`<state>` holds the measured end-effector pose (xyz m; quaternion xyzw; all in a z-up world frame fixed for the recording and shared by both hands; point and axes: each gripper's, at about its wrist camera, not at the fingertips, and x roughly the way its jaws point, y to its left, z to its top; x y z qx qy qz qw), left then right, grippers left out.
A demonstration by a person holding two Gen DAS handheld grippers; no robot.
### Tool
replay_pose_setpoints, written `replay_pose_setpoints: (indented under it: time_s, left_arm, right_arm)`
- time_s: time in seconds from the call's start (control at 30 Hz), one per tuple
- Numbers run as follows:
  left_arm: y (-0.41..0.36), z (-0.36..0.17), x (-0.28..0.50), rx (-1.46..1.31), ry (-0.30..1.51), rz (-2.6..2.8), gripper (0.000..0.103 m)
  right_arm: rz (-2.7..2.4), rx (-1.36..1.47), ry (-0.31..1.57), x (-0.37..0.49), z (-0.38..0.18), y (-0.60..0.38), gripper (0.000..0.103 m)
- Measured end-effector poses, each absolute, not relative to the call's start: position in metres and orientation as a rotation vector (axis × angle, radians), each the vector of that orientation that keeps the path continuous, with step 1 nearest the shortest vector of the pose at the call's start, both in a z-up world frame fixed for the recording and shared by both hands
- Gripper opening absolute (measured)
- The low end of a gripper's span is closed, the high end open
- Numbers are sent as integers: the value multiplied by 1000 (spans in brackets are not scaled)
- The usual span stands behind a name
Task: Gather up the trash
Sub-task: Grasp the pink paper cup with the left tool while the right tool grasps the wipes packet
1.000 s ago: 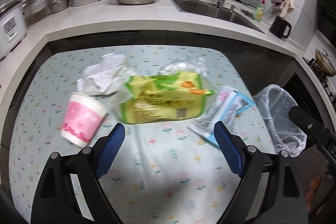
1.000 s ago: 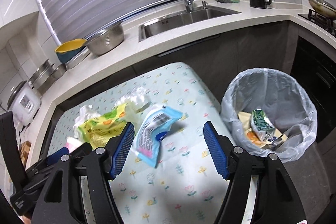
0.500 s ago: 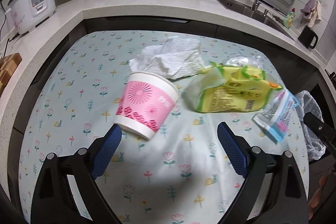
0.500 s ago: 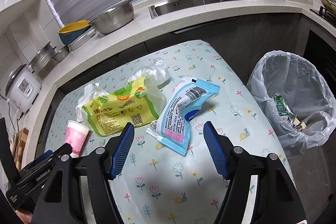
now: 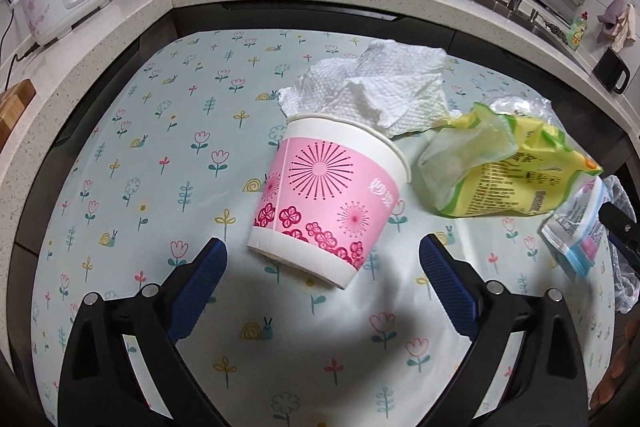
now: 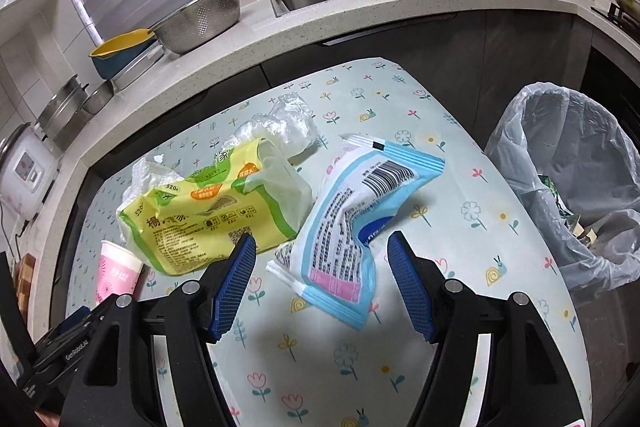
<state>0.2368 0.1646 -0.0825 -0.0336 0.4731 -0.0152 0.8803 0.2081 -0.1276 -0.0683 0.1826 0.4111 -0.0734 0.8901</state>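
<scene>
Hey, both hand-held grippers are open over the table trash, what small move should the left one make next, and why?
Probably ease the left hand-held gripper forward around the pink paper cup, then close. Its jaws have just been opening wide, the cup stands just ahead of them, still untouched.

You're seeing "GenRobot.AI" printed in white on the black body of the left gripper (image 6: 76, 351). The yellow-green packet (image 6: 208, 215) is showing "520" near its top plus large Chinese characters, one reading 楊, and a QR code. The blue-white pouch (image 6: 352, 211) is carrying a barcode and dense small print, unreadable. The pink paper cup (image 5: 328, 203) is bearing white Chinese characters, too cut off to read.
</scene>
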Motion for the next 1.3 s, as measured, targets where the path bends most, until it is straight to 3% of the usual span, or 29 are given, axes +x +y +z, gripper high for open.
replay_pose_setpoints:
  time_s: [0.4,0.53,0.57,0.67,1.3]
  left_arm:
    - [179,-102,260,-110,1034,-24,92]
    - [177,-104,259,-111,1042,-51,72]
    - [176,-103,258,-113,1041,-66,66]
    - [175,-99,255,-138,1049,-93,59]
    - [138,-27,201,-145,928,-185,56]
  right_arm:
    - [-160,372,884,232,-86,-123,65]
    - [-166,377,895,231,-90,-125,43]
    - [-167,385,890,228,-91,-125,43]
    - [-162,392,876,221,-87,-126,42]
    - [-101,381,735,167,-12,-134,42]
